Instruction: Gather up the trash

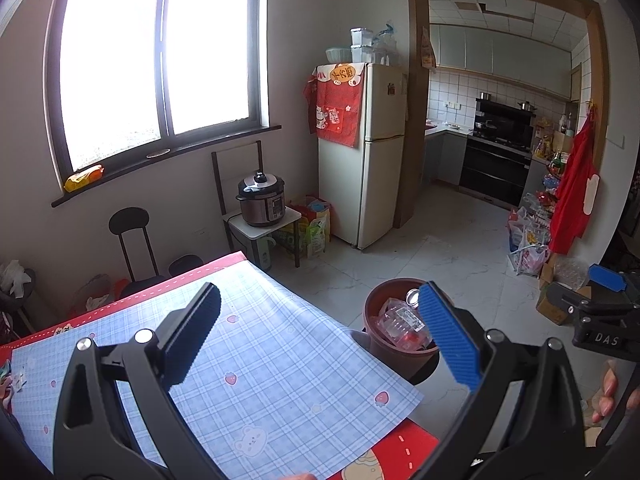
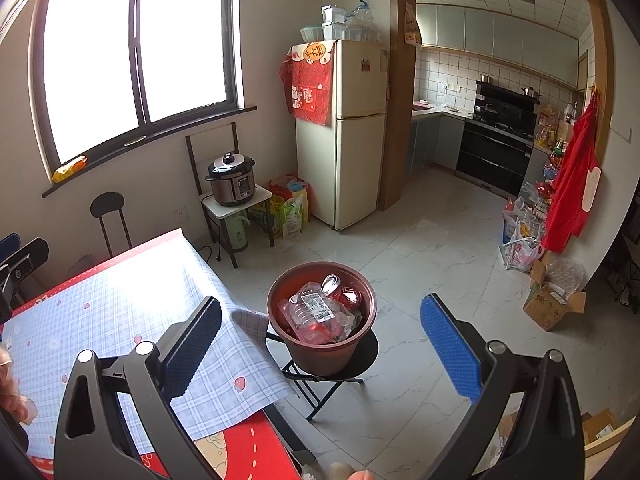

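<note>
A brown bin (image 2: 322,354) stands on a small black folding stool (image 2: 360,360) beside the table. It holds a clear plastic bottle (image 2: 316,312), a red can (image 2: 340,290) and crumpled wrappers. It also shows in the left wrist view (image 1: 374,312). My left gripper (image 1: 320,336) is open and empty, raised above the table's blue checked cloth (image 1: 256,360). My right gripper (image 2: 320,344) is open and empty, above the table's corner and the bin. The right gripper also shows at the right edge of the left wrist view (image 1: 600,312).
The table has a red mat (image 2: 244,452) under the checked cloth. A fridge (image 2: 344,132), a pressure cooker (image 2: 232,180) on a small stand and a black stool (image 2: 108,216) line the far wall. Bags and cardboard boxes (image 2: 552,304) sit on the floor at right.
</note>
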The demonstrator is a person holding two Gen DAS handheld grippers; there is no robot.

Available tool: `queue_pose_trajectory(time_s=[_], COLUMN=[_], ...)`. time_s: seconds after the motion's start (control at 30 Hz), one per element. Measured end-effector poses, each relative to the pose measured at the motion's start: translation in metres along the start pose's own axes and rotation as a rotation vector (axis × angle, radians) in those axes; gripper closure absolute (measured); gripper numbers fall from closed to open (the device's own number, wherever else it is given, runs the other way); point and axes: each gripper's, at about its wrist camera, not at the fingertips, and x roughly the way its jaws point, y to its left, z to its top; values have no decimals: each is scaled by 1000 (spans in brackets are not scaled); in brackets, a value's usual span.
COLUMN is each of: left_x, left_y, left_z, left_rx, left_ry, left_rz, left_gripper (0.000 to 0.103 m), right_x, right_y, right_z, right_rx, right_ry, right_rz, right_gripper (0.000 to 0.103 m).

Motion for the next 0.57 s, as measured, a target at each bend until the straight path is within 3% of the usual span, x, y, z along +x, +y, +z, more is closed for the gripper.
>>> queue_pose_trajectory(time_s=[0.57], left_x=[10], left_y=[7], left_z=[3], left_rx=[-33], left_ry=[11], left_rz=[33], left_gripper=[6], right_x=[25], right_y=[9], right_z=[12], right_rx=[-31], right_ry=[12], right_rz=[36], right_gripper=[5])
